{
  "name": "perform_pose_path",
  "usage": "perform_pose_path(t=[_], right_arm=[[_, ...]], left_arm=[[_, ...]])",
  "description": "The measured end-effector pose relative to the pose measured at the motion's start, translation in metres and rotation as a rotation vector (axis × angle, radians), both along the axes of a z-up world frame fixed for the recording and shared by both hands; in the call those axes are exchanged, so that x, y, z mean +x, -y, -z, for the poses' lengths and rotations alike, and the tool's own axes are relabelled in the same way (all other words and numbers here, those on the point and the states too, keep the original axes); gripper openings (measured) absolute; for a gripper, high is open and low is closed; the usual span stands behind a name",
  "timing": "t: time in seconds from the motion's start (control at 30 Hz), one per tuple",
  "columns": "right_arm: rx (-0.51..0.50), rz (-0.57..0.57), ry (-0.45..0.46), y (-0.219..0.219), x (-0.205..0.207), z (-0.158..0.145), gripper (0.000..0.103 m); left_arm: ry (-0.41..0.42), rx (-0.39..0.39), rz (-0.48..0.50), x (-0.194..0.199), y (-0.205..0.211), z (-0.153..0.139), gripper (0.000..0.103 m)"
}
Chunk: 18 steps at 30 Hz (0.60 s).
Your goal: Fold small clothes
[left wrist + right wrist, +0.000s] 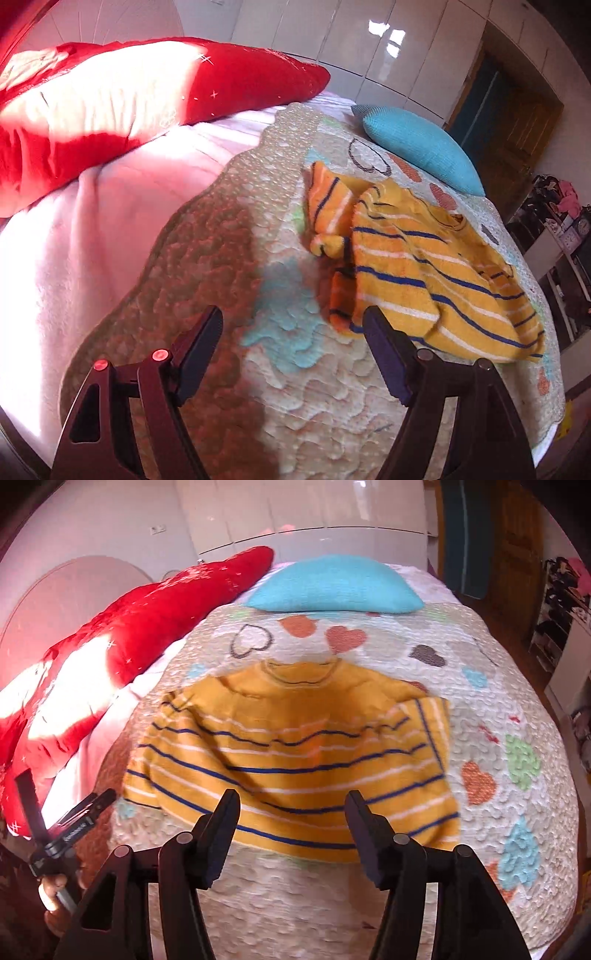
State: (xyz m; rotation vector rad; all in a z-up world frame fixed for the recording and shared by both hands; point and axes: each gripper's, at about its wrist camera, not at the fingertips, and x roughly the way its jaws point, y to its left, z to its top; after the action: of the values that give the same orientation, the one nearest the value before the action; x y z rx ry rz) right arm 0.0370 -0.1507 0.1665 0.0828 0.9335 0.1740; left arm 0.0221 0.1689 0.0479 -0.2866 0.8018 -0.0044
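A: Striped sweater (pixel 295 753), where?

B: On the bed, flat on the quilt (pixel 517 709), collar away from the right claw (pixel 291 805). Its near hem sits just ahead of that claw's tips. One sleeve is folded in over the right side.

A: Left view?

B: Sweater (pixel 424 269) lies ahead and to the right of the left claw (pixel 293 323). That side is bunched, a sleeve crumpled up beyond the body. The right finger (pixel 384 354) overlaps the hem in the picture; contact, cannot tell.

A: Claw states?

B: Both spread wide, nothing between the fingers.

A: Fabric?

B: Fuzzy knit, mustard yellow, navy and white stripes, ribbed round collar. Quilt is puckered, stitched, pale with coloured hearts, scalloped edge.

A: Room around it?

B: Bare quilt ahead of the left claw and to the right of the sweater. Pink fleece blanket (pixel 92 236) left of the quilt edge. Red cushion (pixel 110 99) far left, glossy, sunlit. Blue knitted pillow (pixel 332 585) beyond the collar, apart from it. Bed drops off on the right.
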Motion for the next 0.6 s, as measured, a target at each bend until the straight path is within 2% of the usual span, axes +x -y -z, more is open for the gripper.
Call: perform_pose_path(t=[0.1, 0.23, 0.4, 0.47, 0.5, 0.53, 0.57, 0.6], right_arm=[[0.027, -0.11, -0.03, -0.065, 0.019, 0.012, 0.064], [-0.02, -0.259, -0.065, -0.154, 0.035, 0.038, 0.064], [-0.194, -0.366, -0.076, -0.231, 0.044, 0.071, 0.064], [-0.35, -0.364, -0.075, -0.248, 0.049, 0.089, 0.061], [-0.427, -0.364, -0.086, -0.254, 0.052, 0.1, 0.032], [-0.472, -0.354, -0.1, -0.255, 0.057, 0.109, 0.015], [-0.489, -0.327, -0.123, -0.252, 0.062, 0.116, 0.008], [-0.456, -0.304, -0.139, -0.247, 0.068, 0.119, 0.008]], left_arm=[[0.036, 0.037, -0.034, -0.002, -0.023, 0.007, 0.078], [0.003, -0.053, -0.069, -0.002, -0.063, 0.013, 0.079], [-0.002, -0.124, -0.137, -0.011, -0.106, 0.015, 0.081], [-0.012, -0.164, -0.161, -0.012, -0.12, 0.019, 0.081], [-0.019, -0.176, -0.174, -0.013, -0.125, 0.021, 0.081], [-0.024, -0.184, -0.184, -0.014, -0.129, 0.021, 0.082], [-0.024, -0.191, -0.188, -0.015, -0.131, 0.022, 0.082], [-0.02, -0.199, -0.19, -0.015, -0.133, 0.021, 0.082]])
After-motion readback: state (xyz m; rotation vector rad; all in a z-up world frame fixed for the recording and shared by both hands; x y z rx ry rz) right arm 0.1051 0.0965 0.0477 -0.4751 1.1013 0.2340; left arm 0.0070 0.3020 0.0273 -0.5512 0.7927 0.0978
